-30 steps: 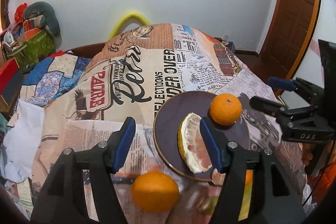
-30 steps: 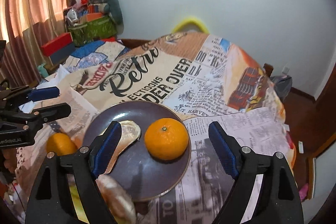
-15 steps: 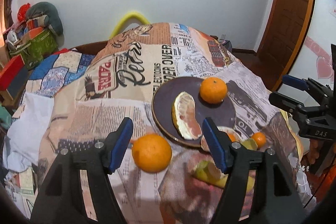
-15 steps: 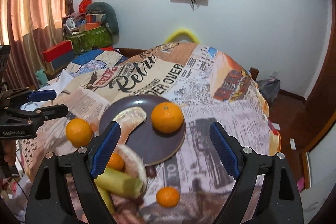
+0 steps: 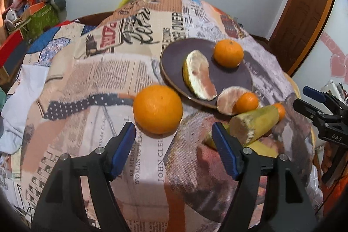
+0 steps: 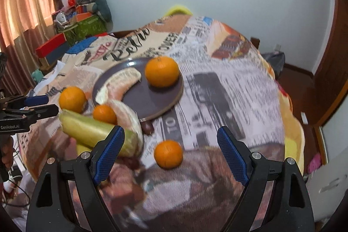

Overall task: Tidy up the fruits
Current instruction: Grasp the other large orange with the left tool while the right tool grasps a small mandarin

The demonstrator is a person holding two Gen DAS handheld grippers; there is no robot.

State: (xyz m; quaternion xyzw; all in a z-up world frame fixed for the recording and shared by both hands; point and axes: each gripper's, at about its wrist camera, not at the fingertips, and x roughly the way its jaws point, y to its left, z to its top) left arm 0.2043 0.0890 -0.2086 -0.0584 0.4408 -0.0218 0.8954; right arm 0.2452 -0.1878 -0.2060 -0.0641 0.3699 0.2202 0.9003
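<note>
Left wrist view: looks like the reach-in step, left claw (image 5: 174, 140) gaping with nothing in it, jaws just been widening, angled down at the big orange (image 5: 158, 109) sitting on the desk (image 5: 104, 71) just off the plate (image 5: 230, 79); next up probably straddle and squeeze. Right wrist view: right claw (image 6: 170, 152) wide open too, empty, tilted down over a small mandarin (image 6: 168, 153) on the cloth.

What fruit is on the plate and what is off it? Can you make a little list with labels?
surface: newspaper-print cloth
plate: dark, holds one orange and a peeled pomelo wedge
off plate: big orange, two small oranges, another pomelo piece, a yellow-green stalk
left gripper: open, holding nothing
right gripper: open, holding nothing
</note>
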